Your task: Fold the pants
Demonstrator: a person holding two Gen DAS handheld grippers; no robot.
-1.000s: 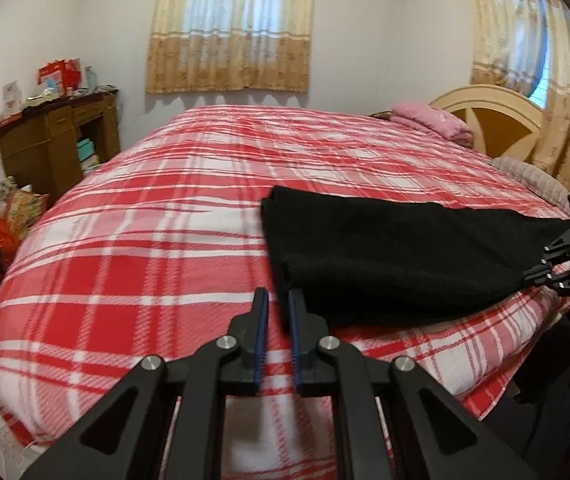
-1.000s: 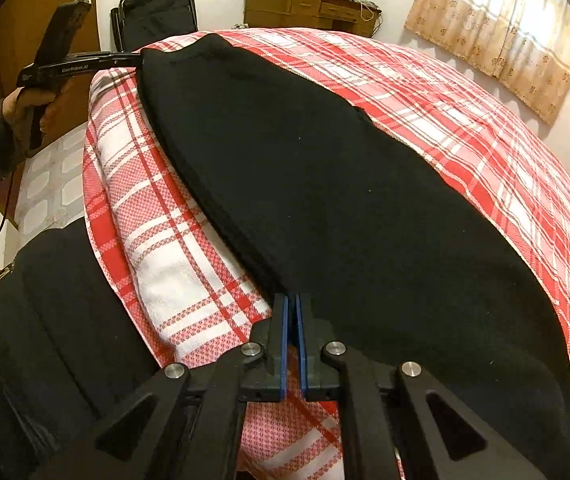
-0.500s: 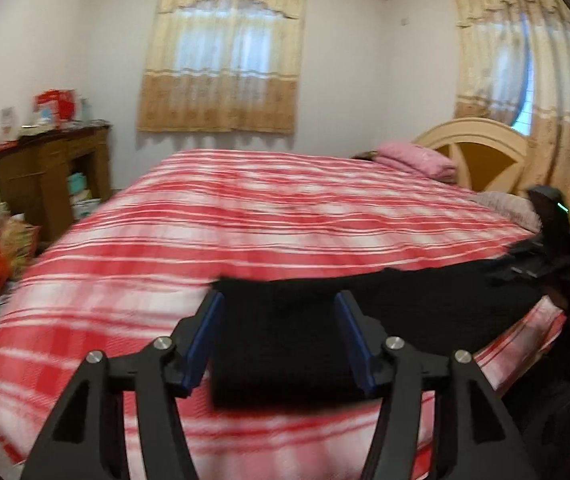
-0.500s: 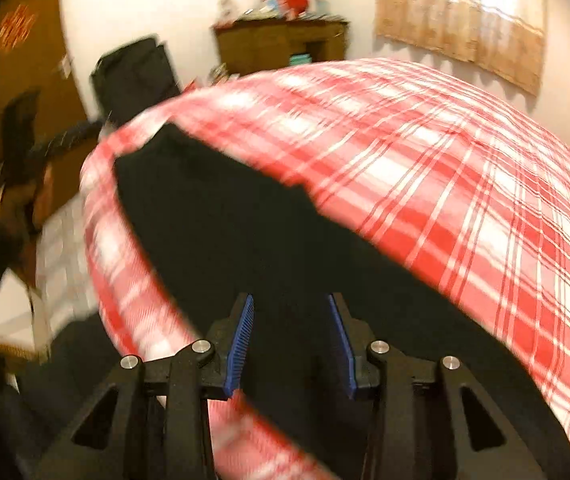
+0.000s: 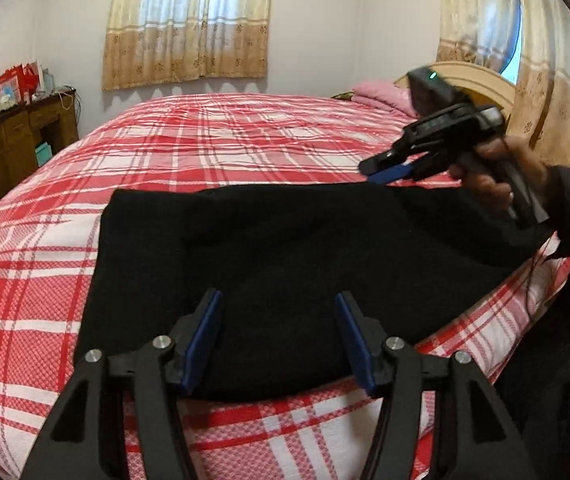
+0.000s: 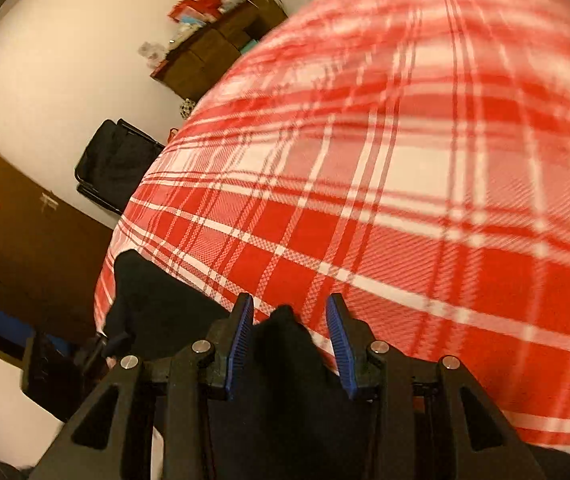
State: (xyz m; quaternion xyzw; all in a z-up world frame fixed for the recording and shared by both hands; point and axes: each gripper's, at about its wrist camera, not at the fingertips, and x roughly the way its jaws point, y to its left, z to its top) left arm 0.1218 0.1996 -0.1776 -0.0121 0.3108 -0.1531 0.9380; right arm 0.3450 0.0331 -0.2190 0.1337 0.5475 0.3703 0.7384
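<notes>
The black pants (image 5: 293, 256) lie flat along the near edge of the red plaid bed (image 5: 213, 148). My left gripper (image 5: 279, 304) is open and empty, its fingers just above the pants' near edge. My right gripper (image 6: 290, 306) is open, over the pants' far edge (image 6: 285, 332), with a bump of black cloth between its fingers. In the left wrist view the right gripper (image 5: 385, 170) hovers at the pants' far right edge, held in a hand.
A brown dresser (image 5: 9, 140) with boxes stands at the far left wall. A wooden headboard (image 5: 481, 84) and a pink pillow (image 5: 381, 94) are at the far right. A black chair (image 6: 113, 168) and a brown door (image 6: 13, 248) stand beyond the bed's foot.
Both grippers were shut on the pants' near edge a second ago. Both have opened and let go. The right gripper has moved across to the pants' far edge.
</notes>
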